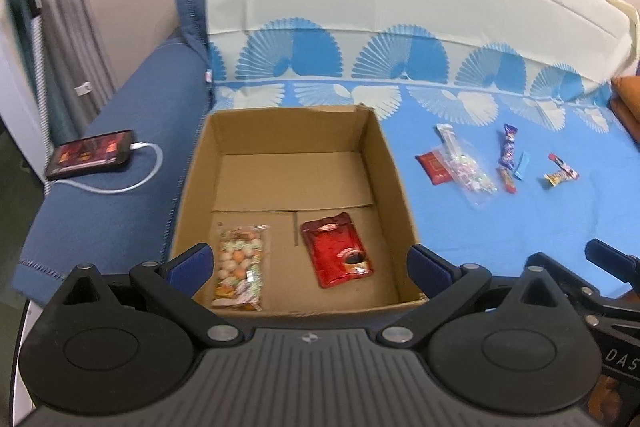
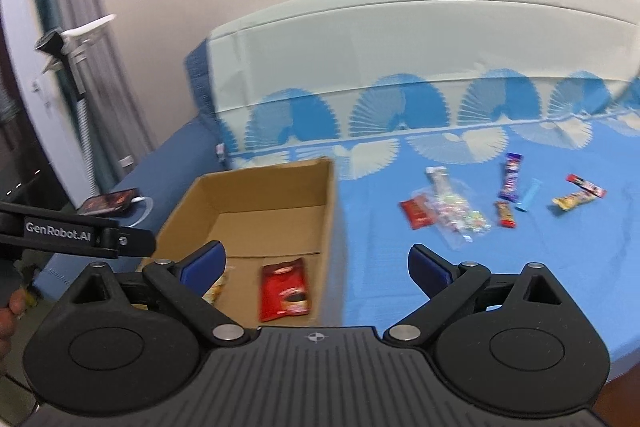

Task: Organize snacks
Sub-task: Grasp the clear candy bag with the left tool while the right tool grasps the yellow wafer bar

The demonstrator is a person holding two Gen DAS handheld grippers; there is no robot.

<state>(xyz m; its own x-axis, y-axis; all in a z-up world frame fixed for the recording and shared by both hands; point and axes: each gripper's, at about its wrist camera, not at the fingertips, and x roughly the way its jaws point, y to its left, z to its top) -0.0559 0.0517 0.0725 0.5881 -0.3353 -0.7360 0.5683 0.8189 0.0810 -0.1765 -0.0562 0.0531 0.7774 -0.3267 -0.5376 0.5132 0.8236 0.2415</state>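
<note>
Right of the box [image 1: 296, 187], loose snacks [image 1: 472, 171] lie, probably light and crinkly; pinch mid-wrapper. Both grippers [image 1: 308, 263] [image 2: 316, 263] gape wide, empty.

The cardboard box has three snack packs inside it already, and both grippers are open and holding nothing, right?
Not quite. The cardboard box holds two packs, not three: the bag of round candies and the red packet, as the left wrist view shows. The left gripper and right gripper are open and holding nothing.

A blue fan-patterned bed [image 1: 500, 227] carries a cardboard box [image 1: 394, 183] and scattered snack packets [image 1: 472, 167].
</note>
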